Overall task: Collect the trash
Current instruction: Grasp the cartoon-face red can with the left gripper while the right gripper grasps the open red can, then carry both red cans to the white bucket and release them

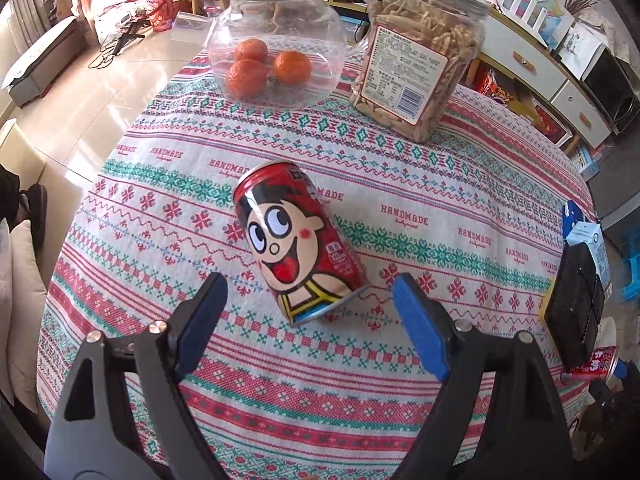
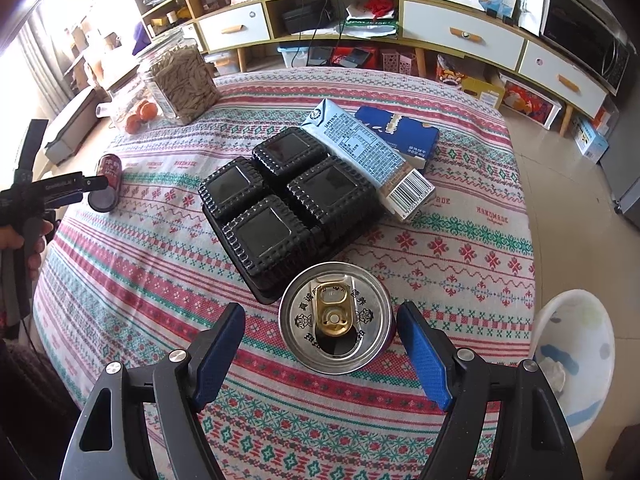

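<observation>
A red cartoon-face can (image 1: pixel 298 240) lies on its side on the patterned tablecloth (image 1: pixel 460 184). My left gripper (image 1: pixel 308 292) stands open over its lower end, pads apart from it. In the right wrist view an upright opened can (image 2: pixel 336 320) stands between the fingers of my open right gripper (image 2: pixel 320 320); the right pad is close to its side, the left pad well clear. Behind it lie a black four-cell plastic tray (image 2: pixel 284 200), a light blue milk carton (image 2: pixel 372 160) leaning on the tray and a dark blue flat pack (image 2: pixel 396 130). The lying can (image 2: pixel 108 168) and the left gripper (image 2: pixel 72 188) show at far left.
A glass jar with oranges (image 1: pixel 276 36) and a plastic jar of snack sticks (image 1: pixel 416 56) stand at the table's far side. A white bin (image 2: pixel 572 356) with some waste sits on the floor at the table's right edge. A long cabinet (image 2: pixel 460 36) lines the wall.
</observation>
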A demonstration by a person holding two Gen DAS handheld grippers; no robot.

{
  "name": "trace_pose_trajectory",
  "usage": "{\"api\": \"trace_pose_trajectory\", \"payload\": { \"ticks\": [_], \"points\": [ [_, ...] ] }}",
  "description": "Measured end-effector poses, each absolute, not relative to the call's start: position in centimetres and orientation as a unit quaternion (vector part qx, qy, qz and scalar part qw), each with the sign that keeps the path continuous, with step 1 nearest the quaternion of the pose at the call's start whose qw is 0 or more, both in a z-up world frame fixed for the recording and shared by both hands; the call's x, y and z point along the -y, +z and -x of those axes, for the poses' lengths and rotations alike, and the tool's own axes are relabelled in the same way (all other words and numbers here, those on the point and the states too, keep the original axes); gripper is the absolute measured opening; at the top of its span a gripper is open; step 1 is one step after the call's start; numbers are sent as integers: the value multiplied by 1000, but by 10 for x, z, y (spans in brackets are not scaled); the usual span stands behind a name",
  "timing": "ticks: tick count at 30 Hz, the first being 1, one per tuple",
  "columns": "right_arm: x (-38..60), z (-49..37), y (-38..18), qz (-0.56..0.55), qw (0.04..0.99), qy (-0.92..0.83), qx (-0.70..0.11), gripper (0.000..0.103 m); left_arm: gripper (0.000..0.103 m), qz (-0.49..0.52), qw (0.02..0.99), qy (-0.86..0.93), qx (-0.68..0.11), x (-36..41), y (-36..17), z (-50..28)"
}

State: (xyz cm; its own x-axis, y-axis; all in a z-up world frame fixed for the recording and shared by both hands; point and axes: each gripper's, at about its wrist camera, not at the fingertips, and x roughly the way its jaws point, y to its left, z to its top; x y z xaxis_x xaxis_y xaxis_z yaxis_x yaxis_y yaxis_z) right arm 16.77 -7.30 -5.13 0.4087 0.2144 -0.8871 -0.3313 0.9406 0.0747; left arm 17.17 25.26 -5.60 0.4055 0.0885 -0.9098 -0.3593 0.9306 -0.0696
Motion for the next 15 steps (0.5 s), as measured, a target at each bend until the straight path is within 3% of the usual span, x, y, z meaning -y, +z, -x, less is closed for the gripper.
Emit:
{"api": "trace_pose_trajectory", "payload": {
  "ticks": [4,6,8,15],
  "points": [
    [76,-171,-52,51,840,159,-517,72,83,138,827,159,-522,-263,-61,-178],
    [78,-173,-52,47,840,158,-516,62,76,147,826,159,-520,-266,-62,-180],
    [82,-174,-51,39,840,162,-516,62,61,155,827,147,-521,-264,-63,-182],
    [93,-164,-45,32,845,162,-509,62,58,124,837,126,-517,-238,-56,-180]
  ]
}}
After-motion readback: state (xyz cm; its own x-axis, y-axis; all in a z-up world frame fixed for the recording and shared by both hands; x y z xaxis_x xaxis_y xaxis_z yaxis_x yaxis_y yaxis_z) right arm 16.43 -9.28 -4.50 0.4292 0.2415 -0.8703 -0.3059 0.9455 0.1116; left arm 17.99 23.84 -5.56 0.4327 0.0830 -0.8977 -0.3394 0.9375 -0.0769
